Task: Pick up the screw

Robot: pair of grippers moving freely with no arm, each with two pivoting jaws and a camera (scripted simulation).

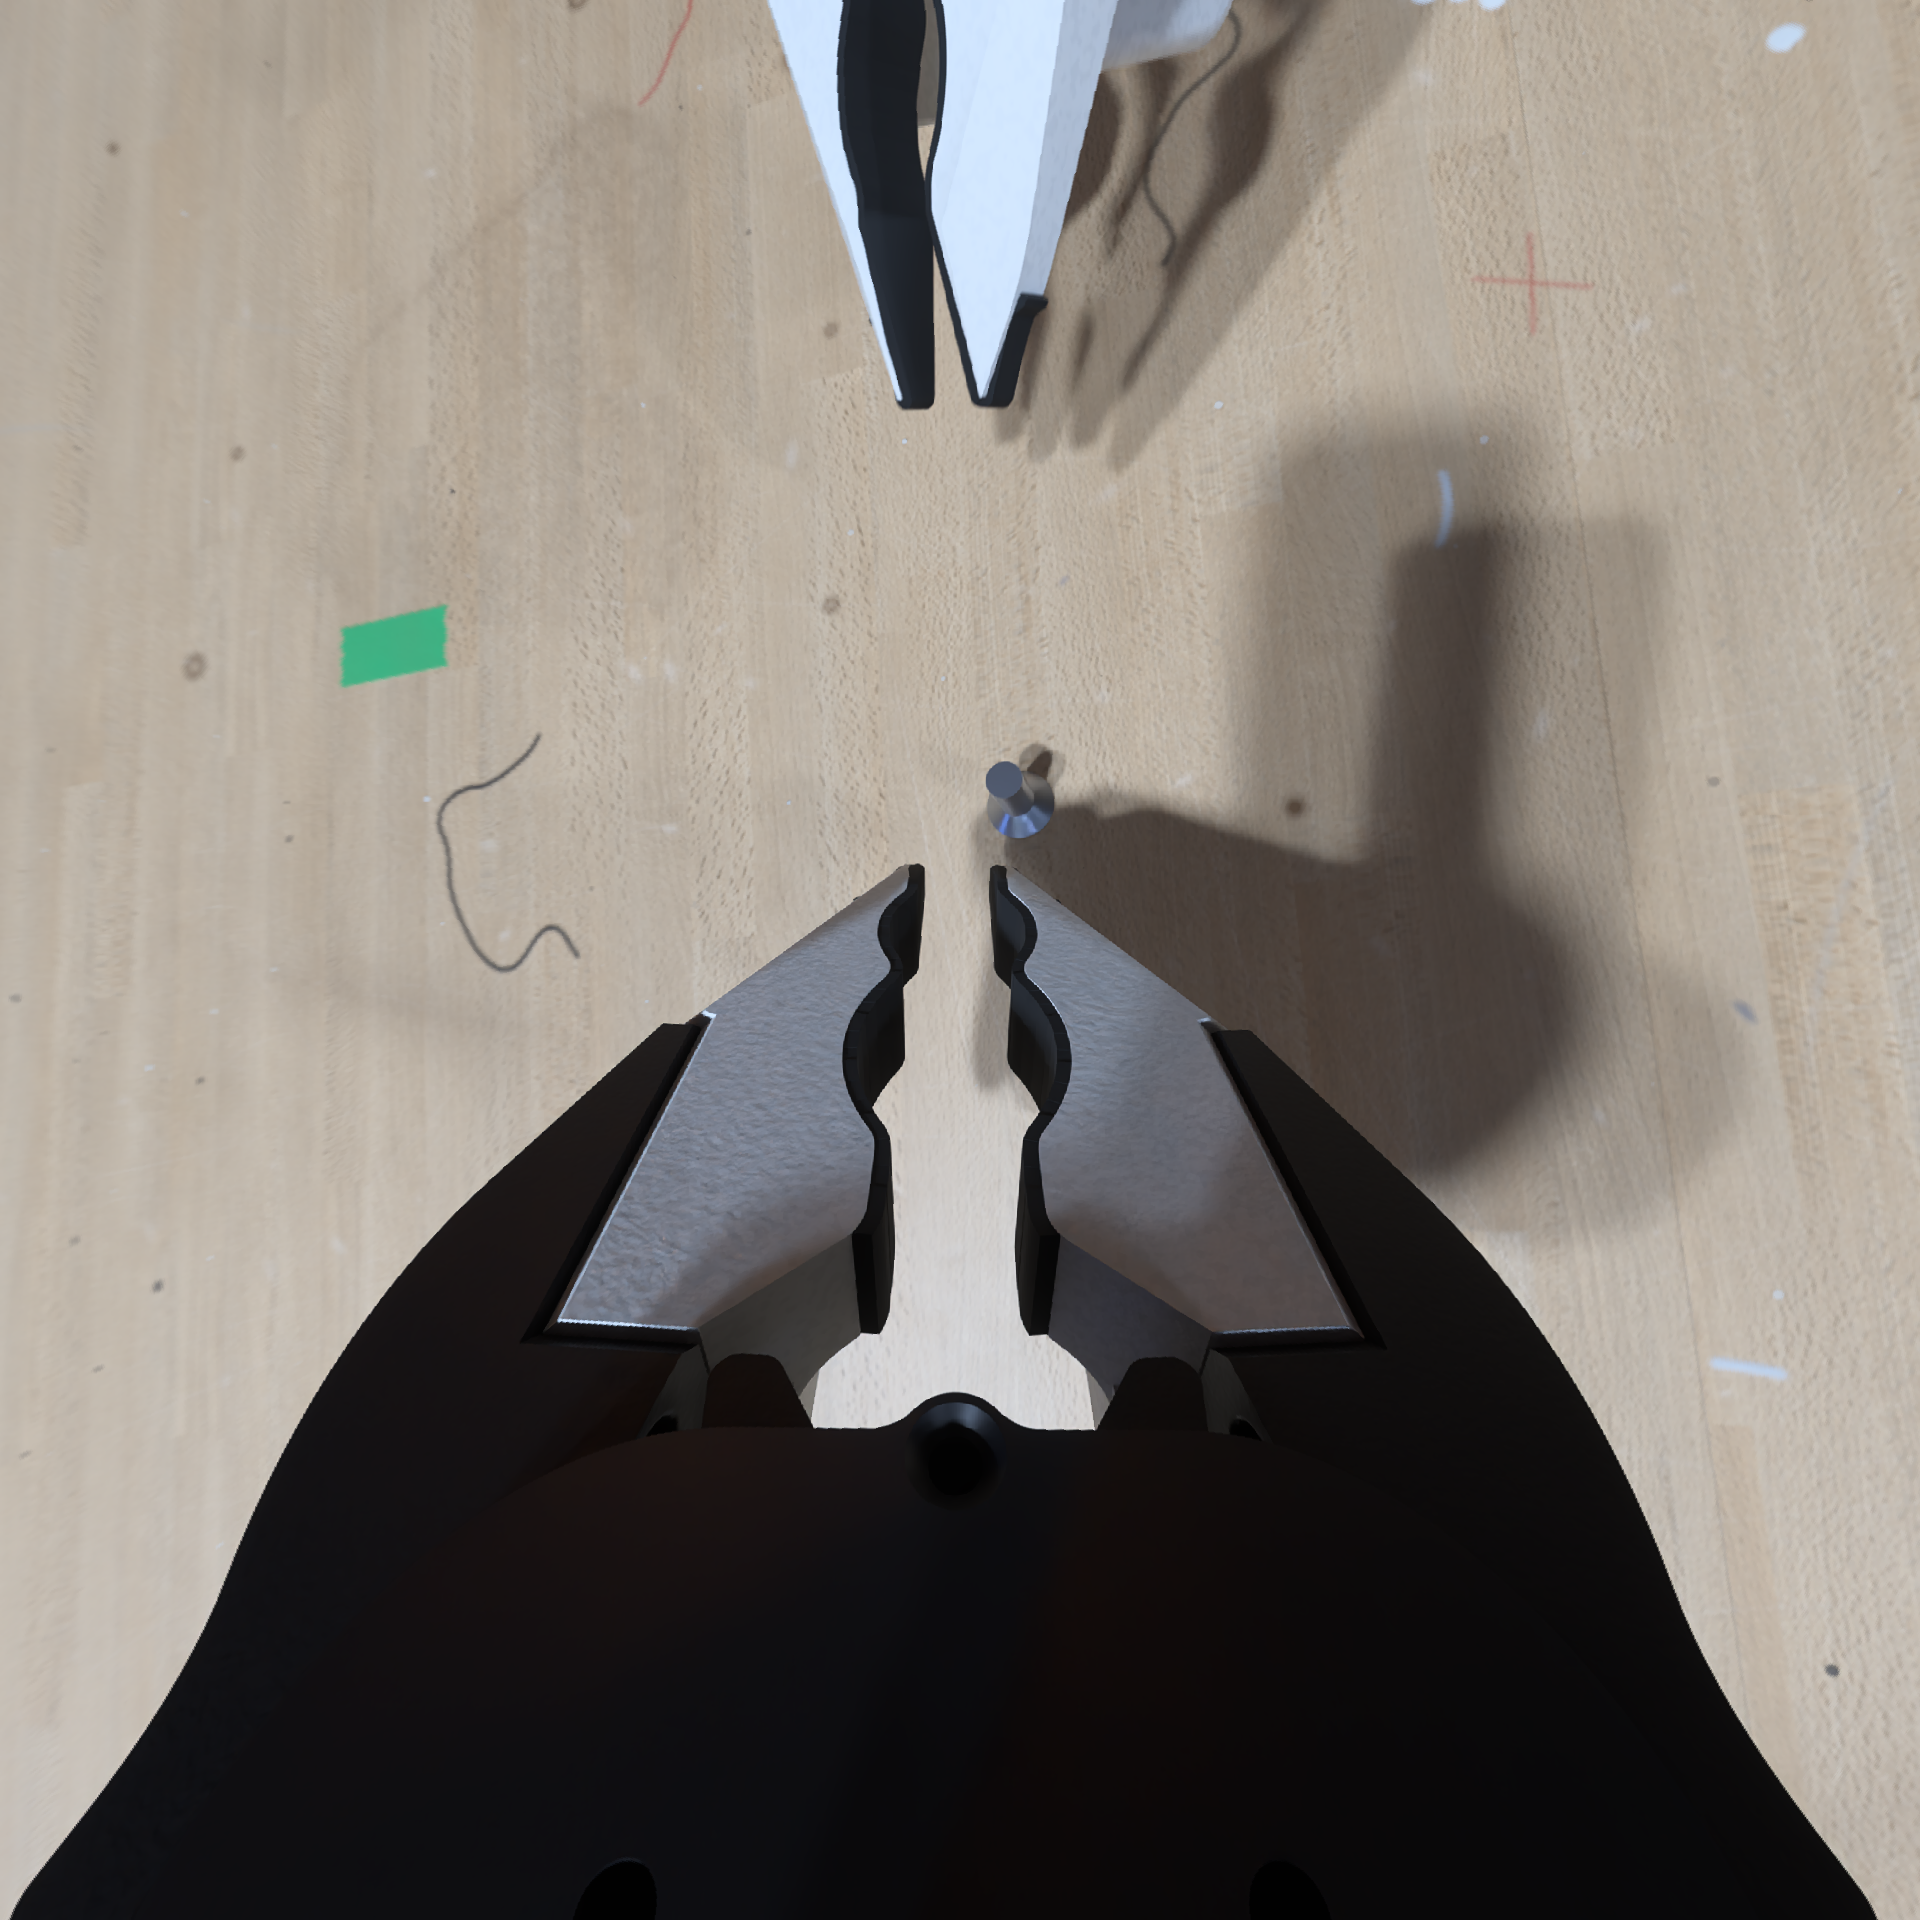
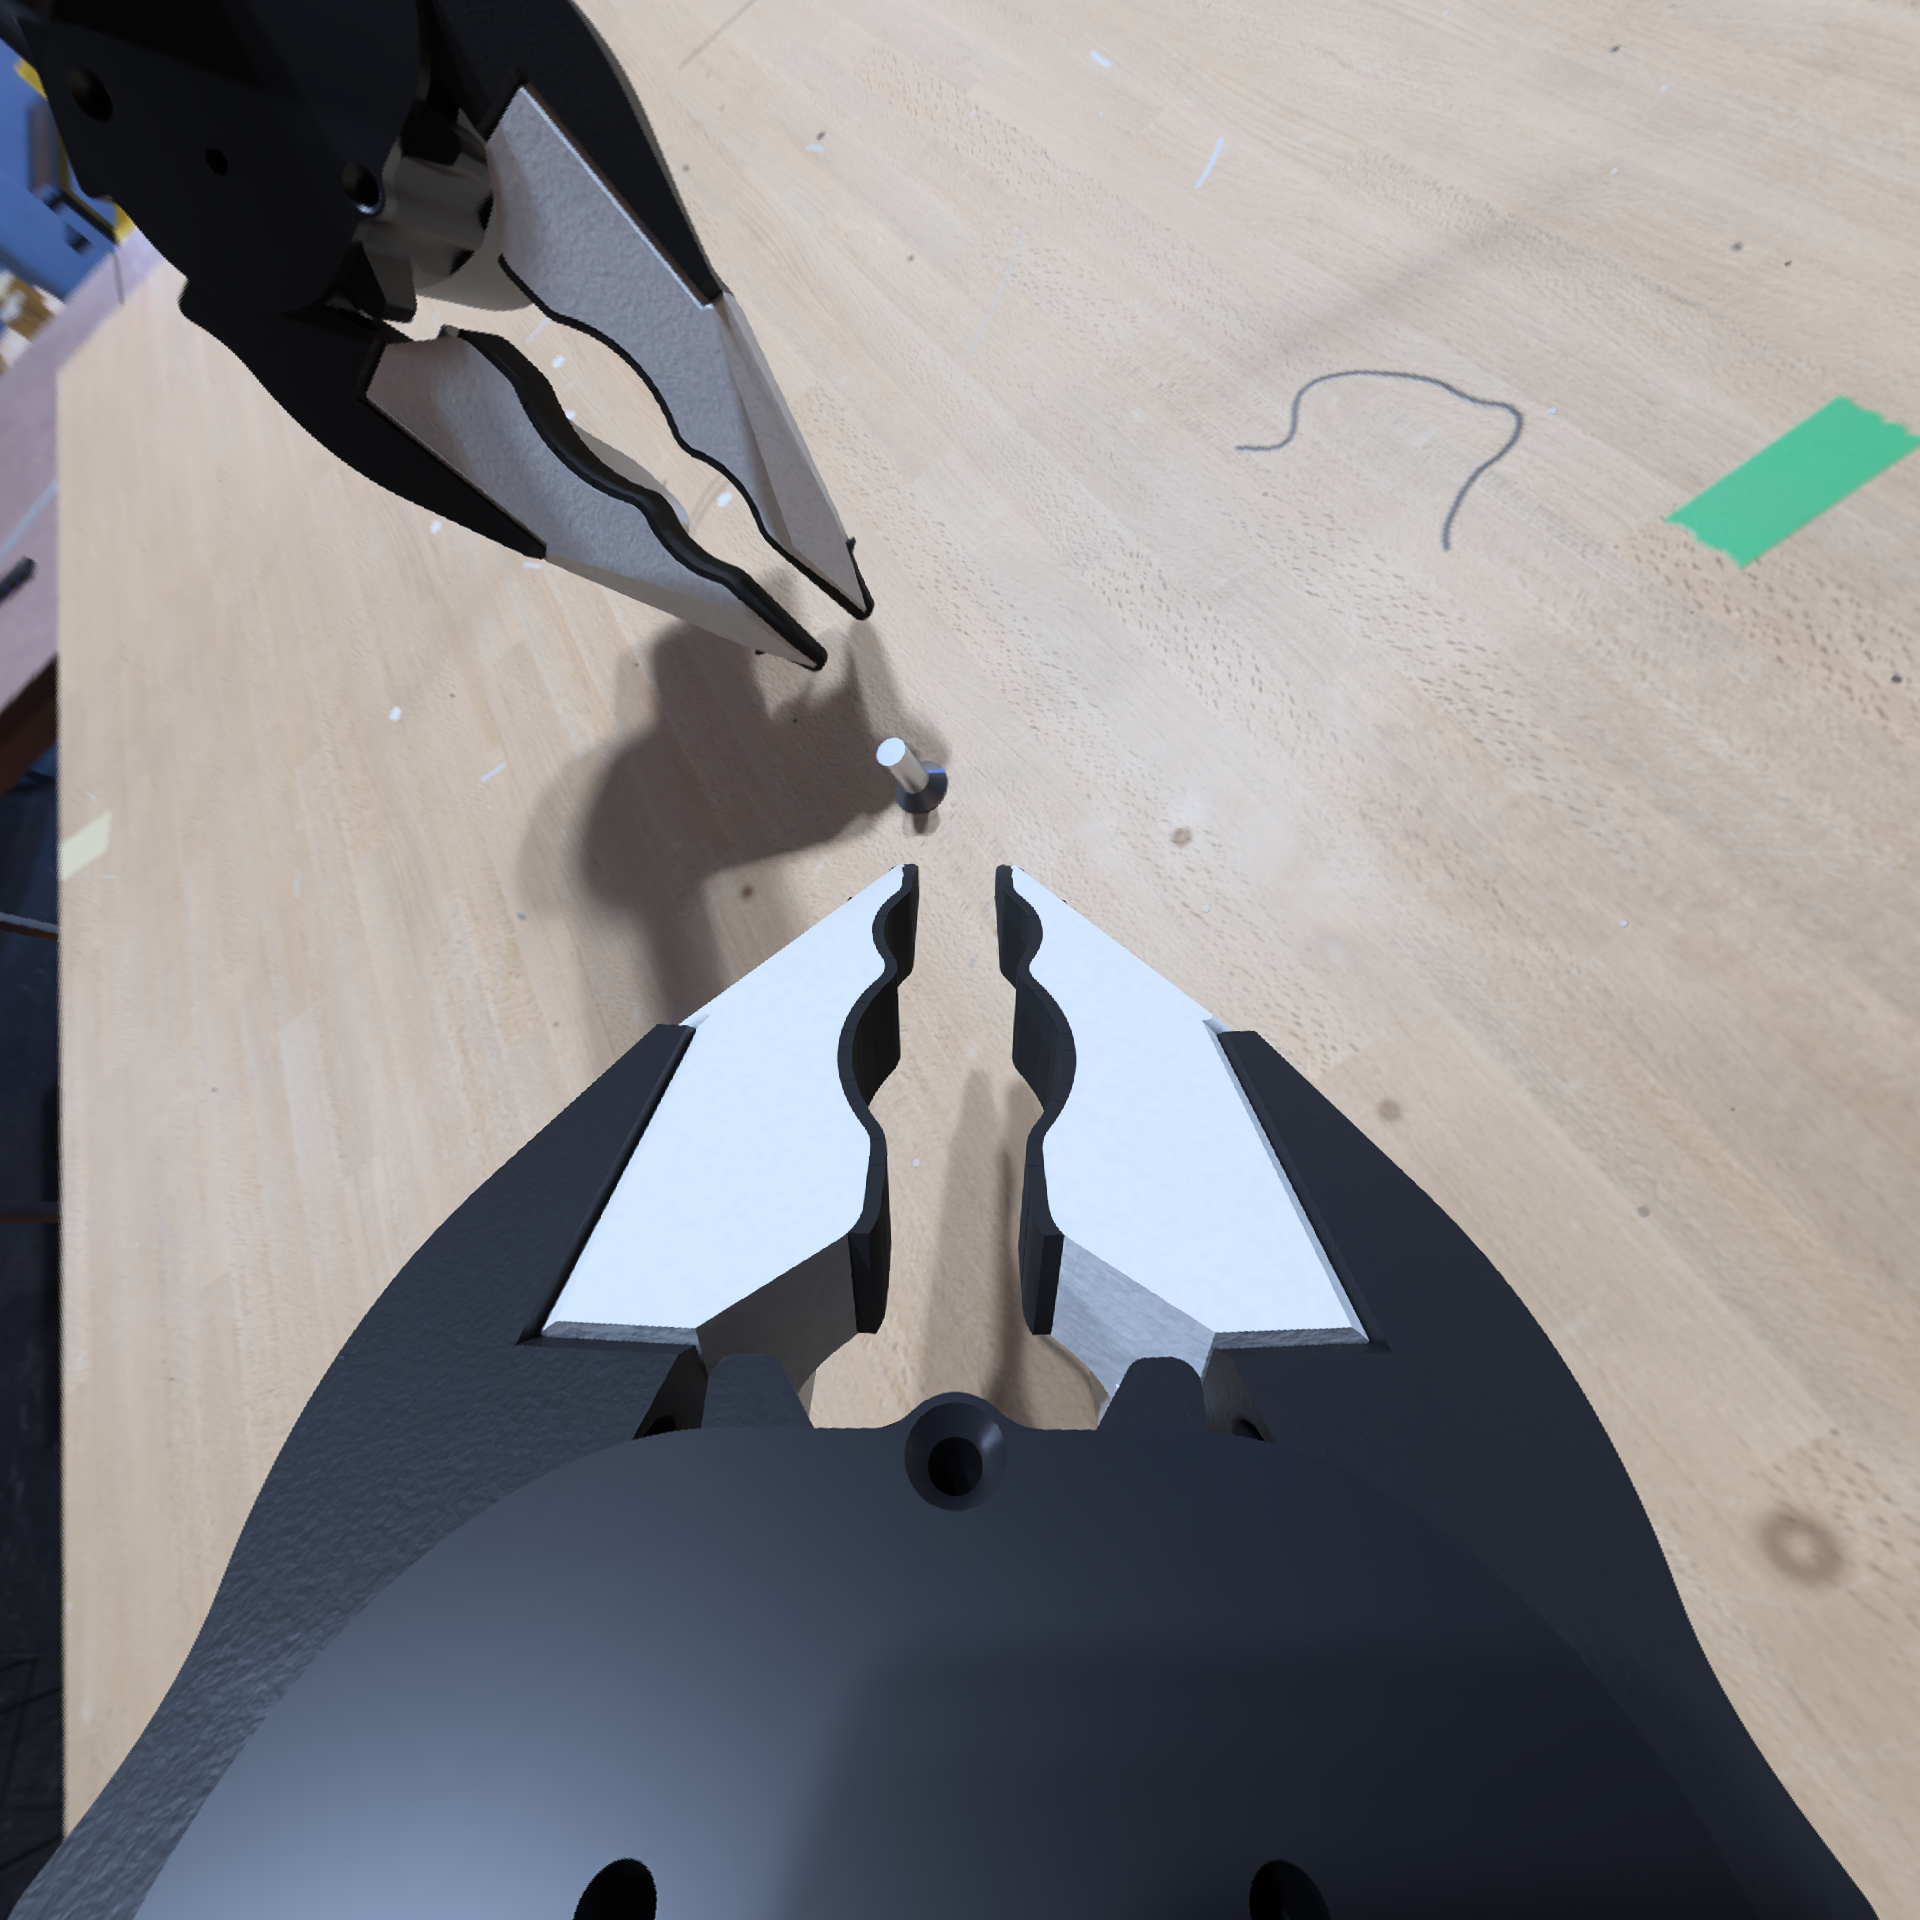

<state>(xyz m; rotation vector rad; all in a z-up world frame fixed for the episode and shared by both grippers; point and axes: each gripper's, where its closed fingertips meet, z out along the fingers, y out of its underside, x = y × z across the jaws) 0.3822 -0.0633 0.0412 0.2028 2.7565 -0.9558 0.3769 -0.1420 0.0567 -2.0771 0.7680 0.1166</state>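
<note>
A small silver screw (image 1: 1016,802) stands head-down on the wooden table, shank pointing up; it also shows in the right wrist view (image 2: 910,779). My left gripper (image 1: 954,871) is open with a narrow gap and empty, its tips just short of the screw, which sits slightly to the right of the gap. My right gripper (image 2: 956,871) is open with a narrow gap and empty, its tips just short of the screw from the opposite side. Each gripper shows in the other's view: the right one (image 1: 954,400), the left one (image 2: 844,634).
The wooden table (image 1: 312,1039) carries a strip of green tape (image 1: 395,646), also in the right wrist view (image 2: 1792,480), and a dark scribbled line (image 1: 488,873). The table's left edge (image 2: 57,727) shows in the right wrist view.
</note>
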